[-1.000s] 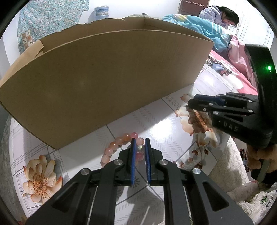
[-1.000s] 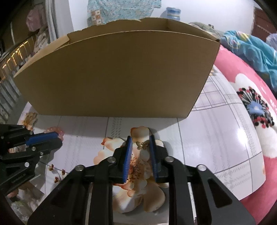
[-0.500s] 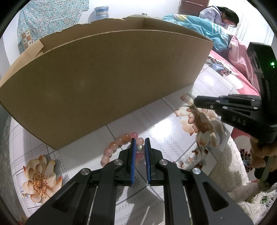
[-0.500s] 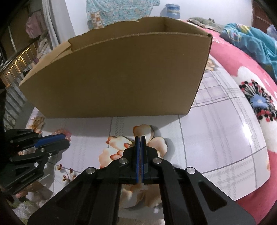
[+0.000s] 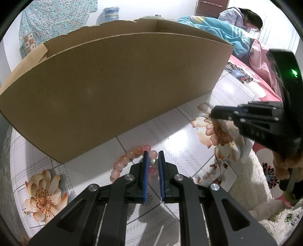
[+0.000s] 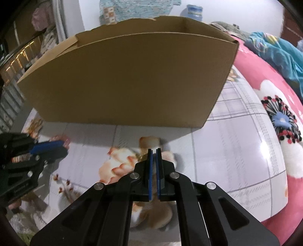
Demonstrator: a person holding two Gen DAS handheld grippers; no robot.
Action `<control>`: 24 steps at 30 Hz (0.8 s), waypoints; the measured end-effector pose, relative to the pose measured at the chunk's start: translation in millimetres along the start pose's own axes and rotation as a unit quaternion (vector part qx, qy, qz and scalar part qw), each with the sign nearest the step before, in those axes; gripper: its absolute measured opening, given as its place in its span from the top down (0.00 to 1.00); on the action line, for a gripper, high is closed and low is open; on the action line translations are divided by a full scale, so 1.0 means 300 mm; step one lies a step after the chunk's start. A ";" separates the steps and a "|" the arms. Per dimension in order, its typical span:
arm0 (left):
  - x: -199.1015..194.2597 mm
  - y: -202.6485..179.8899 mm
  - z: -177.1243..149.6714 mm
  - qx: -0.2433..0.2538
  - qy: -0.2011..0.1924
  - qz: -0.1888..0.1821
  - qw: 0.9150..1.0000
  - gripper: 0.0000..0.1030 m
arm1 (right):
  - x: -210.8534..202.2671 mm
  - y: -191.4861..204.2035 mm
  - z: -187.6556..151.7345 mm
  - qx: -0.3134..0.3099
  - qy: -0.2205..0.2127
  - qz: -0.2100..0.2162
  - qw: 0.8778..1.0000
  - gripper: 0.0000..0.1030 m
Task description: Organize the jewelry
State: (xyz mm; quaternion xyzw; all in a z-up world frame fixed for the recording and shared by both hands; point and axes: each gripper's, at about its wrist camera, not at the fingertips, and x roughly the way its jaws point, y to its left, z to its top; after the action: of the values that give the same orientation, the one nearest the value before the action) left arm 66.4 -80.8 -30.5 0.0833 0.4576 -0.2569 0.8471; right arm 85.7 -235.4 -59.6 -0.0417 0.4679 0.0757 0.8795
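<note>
Pink/peach bead bracelet, plain brown box, floral white tabletop.

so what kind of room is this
Most likely a bedroom at home: a dark-haired person lies under a blue blanket on a pink floral bedspread, beside the glossy flower-print table.

Wall: plain white plastered wall, far.
Hanging: teal patterned cloth, far left.
Surface: glossy white tabletop with printed flowers, near.
Bed: pink floral bedspread, right, turquoise blanket beyond.
Door: dark brown wooden door, far right.
</note>
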 end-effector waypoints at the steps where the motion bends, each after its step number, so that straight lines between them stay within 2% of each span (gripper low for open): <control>1: 0.000 0.000 0.000 0.000 0.000 0.000 1.000 0.91 | -0.003 0.008 -0.005 -0.001 0.002 0.003 1.000 0.96; 5: 0.000 0.000 0.000 0.000 0.000 0.000 1.000 0.91 | -0.015 0.013 -0.012 -0.004 -0.001 0.006 1.000 0.96; 12: -0.001 -0.003 0.001 -0.001 -0.001 0.000 1.000 0.91 | -0.035 0.016 -0.008 -0.016 -0.016 0.015 1.000 0.79; 24: -0.001 0.002 0.000 -0.001 0.000 -0.001 1.000 0.91 | -0.004 0.039 -0.002 -0.041 -0.020 0.019 0.999 0.75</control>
State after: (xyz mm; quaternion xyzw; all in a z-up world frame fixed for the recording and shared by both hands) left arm 66.4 -80.2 -30.3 0.0814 0.4578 -0.2573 0.8471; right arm 82.5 -224.0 -58.9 -0.0672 0.4472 0.1125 0.8848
